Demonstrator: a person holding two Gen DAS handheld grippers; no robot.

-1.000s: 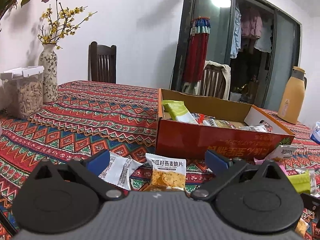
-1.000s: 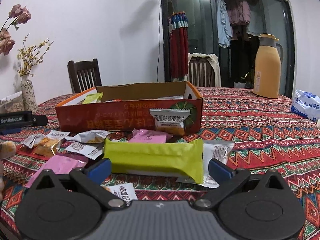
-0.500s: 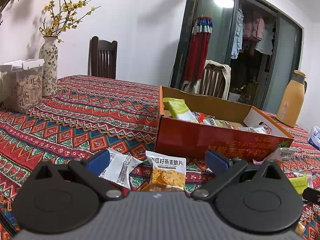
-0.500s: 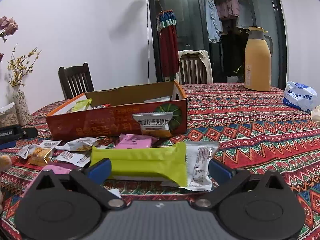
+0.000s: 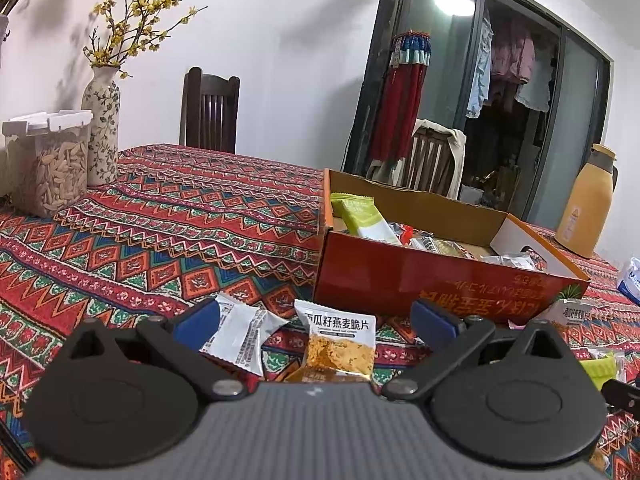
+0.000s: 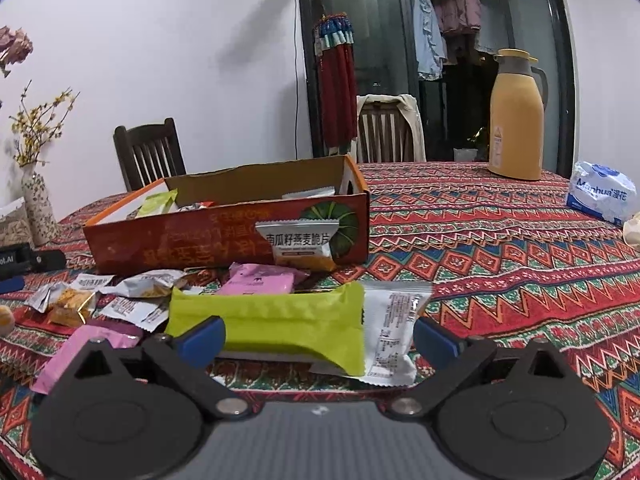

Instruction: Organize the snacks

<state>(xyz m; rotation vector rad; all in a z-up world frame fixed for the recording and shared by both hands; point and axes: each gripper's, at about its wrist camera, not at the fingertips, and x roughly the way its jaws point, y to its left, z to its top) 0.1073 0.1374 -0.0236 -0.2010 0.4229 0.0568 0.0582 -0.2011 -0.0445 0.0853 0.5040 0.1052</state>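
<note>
An orange cardboard box [image 5: 440, 280] [image 6: 224, 236] sits on the patterned tablecloth with several snack packs inside. My left gripper [image 5: 316, 322] is open just above a white pack with an orange crisp [image 5: 340, 344]; a white wrapper [image 5: 244, 332] lies by its left finger. My right gripper [image 6: 318, 336] is open, fingers spread either side of a long lime-green pack [image 6: 276, 320] that lies on a white packet [image 6: 394, 328]. A pink pack [image 6: 260, 280] and a white crisp pack [image 6: 298, 242] lean near the box front. More small packs [image 6: 100, 300] lie to the left.
A yellow thermos jug [image 6: 516, 120] [image 5: 586, 208] and a white tissue pack [image 6: 600, 192] stand at the right. A flowered vase [image 5: 102, 124] and a clear jar of seeds [image 5: 52, 164] stand at the left. Wooden chairs [image 5: 208, 108] are behind the table.
The left gripper has drifted slightly, with the vase and jar shifting right in its view. The right gripper has eased closer to the lime-green pack. Both stay open.
</note>
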